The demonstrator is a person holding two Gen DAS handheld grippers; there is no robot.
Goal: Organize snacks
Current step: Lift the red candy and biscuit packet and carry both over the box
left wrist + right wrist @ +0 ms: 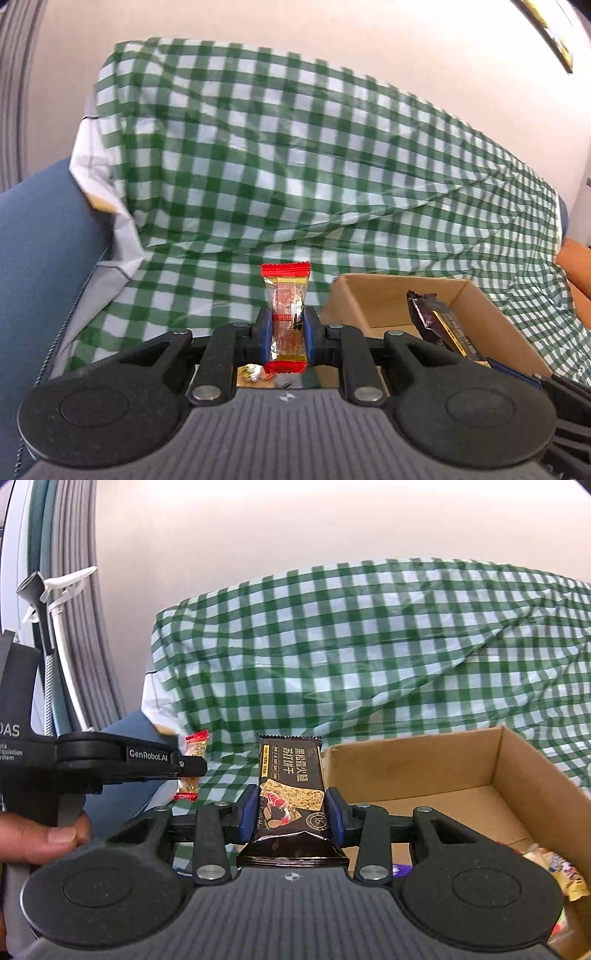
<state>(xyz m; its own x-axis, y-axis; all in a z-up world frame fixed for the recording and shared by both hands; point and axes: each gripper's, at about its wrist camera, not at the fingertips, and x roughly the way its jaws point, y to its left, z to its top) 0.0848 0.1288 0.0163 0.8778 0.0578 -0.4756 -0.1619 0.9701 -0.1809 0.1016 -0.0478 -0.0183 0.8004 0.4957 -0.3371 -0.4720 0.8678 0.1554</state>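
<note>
I judge the sorting barely begun — the open brown cardboard box (524, 775) shows mostly bare floor, with a few wrapped snacks at its near corner. My left gripper (287, 334) is clamped on a small clear sweet with red crimped ends (286, 291), my right gripper (291, 812) on a glossy black cracker packet (291, 771) — both held upright beside the box, above the green-and-white checked cloth (295, 147).

Box (524, 775) on cloth (332, 646) — snacks (554, 871) inside.
</note>
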